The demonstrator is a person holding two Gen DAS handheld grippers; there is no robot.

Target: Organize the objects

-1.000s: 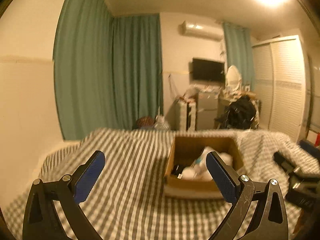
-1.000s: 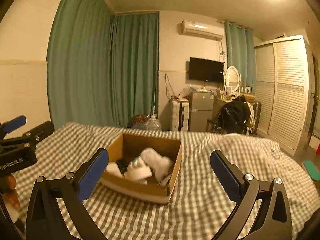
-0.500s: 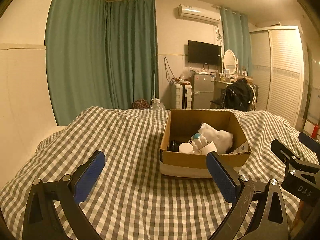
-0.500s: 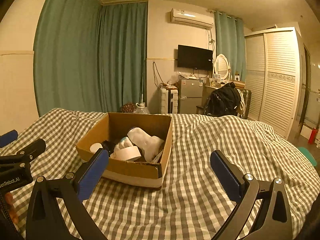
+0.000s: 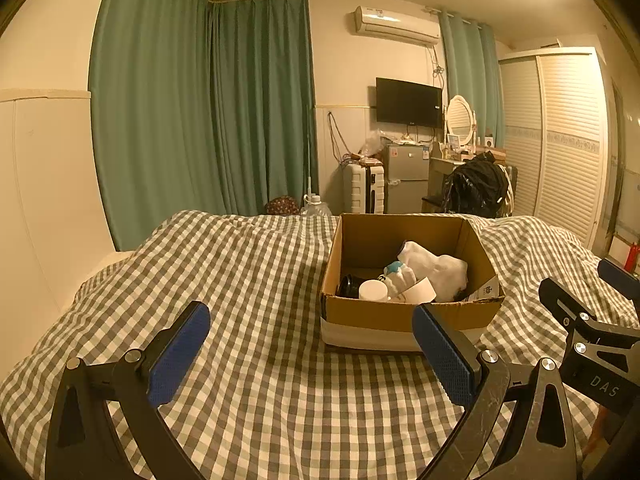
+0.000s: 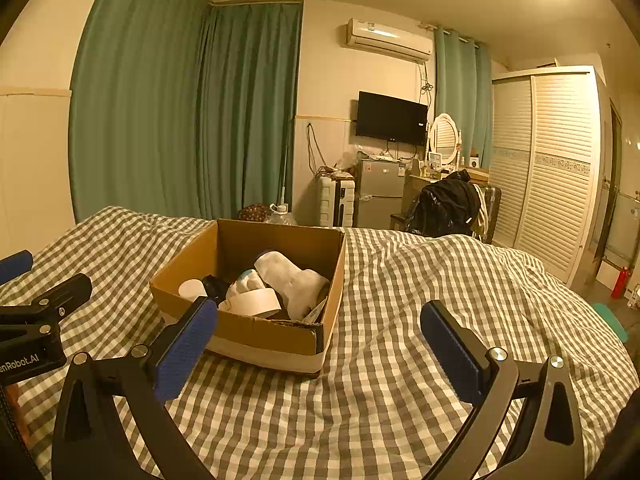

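Cardboard box (image 5: 408,312) nearer both claws now

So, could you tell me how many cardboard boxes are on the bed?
1: the open cardboard box sits on the checked bedspread, ahead of both grippers, holding white items. None other shows, though the bed's edges fall outside view.

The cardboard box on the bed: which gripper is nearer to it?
Roughly equal, perhaps left. The left gripper sits before the cardboard box, offset left; the right gripper before it, offset right.
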